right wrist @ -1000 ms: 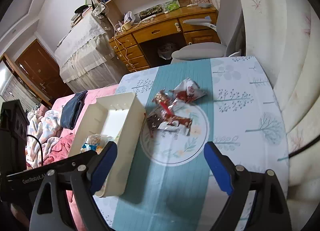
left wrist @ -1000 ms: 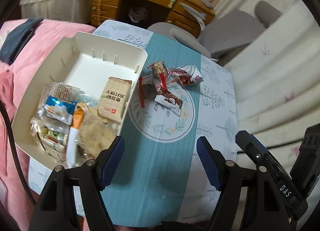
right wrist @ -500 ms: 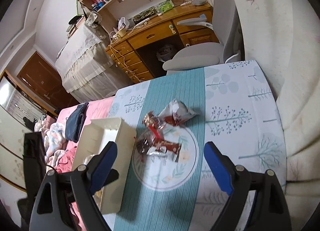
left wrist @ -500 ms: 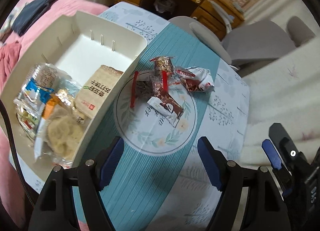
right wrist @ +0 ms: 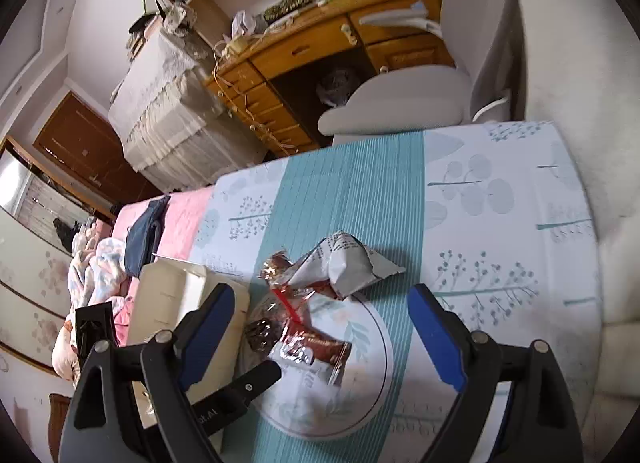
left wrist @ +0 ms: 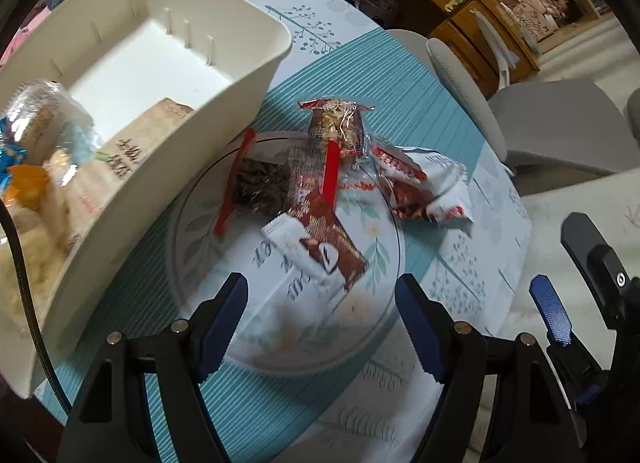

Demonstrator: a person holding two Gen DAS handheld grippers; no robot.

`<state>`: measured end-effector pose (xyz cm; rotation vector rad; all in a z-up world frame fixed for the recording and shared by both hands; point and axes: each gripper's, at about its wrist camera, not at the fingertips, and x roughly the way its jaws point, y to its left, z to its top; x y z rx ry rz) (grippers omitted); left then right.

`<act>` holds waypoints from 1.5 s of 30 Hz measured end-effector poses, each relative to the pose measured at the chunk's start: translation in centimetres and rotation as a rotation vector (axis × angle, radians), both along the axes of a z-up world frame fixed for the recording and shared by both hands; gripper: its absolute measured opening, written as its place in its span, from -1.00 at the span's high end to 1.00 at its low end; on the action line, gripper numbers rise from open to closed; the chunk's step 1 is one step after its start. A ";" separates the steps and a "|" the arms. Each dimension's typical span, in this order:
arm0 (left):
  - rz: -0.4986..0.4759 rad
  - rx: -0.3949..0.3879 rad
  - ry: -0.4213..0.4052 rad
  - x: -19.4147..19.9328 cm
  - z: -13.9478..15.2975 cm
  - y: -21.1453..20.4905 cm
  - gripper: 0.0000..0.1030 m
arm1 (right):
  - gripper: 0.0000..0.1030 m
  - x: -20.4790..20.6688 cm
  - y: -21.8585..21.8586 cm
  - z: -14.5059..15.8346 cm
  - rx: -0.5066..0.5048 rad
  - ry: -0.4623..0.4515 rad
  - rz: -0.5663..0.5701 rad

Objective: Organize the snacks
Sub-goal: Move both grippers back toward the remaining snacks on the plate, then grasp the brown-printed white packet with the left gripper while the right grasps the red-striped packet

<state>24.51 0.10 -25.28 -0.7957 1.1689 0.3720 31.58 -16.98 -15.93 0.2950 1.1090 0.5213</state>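
Note:
A pile of red and brown snack packets (left wrist: 320, 183) lies on the round print in the middle of the table, with a white crumpled packet (left wrist: 436, 183) at its right. The same pile (right wrist: 304, 327) and white packet (right wrist: 348, 263) show in the right wrist view. A cream plastic bin (left wrist: 248, 75) stands left of the pile and holds several snacks (left wrist: 44, 167). My left gripper (left wrist: 320, 315) is open and empty, low over the table just in front of the nearest brown packet (left wrist: 324, 247). My right gripper (right wrist: 320, 335) is open and empty above the pile.
The table wears a teal and white leaf-print cloth (right wrist: 480, 199). A grey office chair (right wrist: 400, 103) and a wooden desk (right wrist: 320, 47) stand beyond its far edge. A pink bed (right wrist: 176, 215) with clothes lies to the left. The right gripper's finger (left wrist: 548, 311) shows at right.
My left gripper has dropped and moved forward toward the snack pile, which now looms larger. My right gripper has drawn up and back, its view tilting toward the room.

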 end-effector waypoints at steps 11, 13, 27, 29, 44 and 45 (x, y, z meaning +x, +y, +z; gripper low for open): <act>0.005 0.021 0.051 3.6 -4.3 -0.6 -0.45 | -0.73 3.9 1.8 -5.0 0.004 0.090 0.059; 0.001 0.028 0.062 4.1 -4.8 -0.8 -0.44 | -0.73 4.4 2.2 -5.6 0.000 0.103 0.068; -0.025 0.096 0.136 6.8 -5.8 -2.4 -0.08 | -0.74 5.6 4.4 -8.7 -0.029 0.179 0.113; -0.024 0.101 0.138 6.5 -5.7 -2.4 -0.01 | -0.74 5.5 4.7 -8.8 -0.049 0.175 0.111; -0.041 0.024 0.141 5.6 -5.9 -1.6 0.48 | -0.12 5.4 4.4 -8.7 -0.075 0.201 0.103; -0.043 0.016 0.142 5.4 -5.9 -1.4 0.50 | -0.10 5.4 4.4 -8.7 -0.075 0.202 0.102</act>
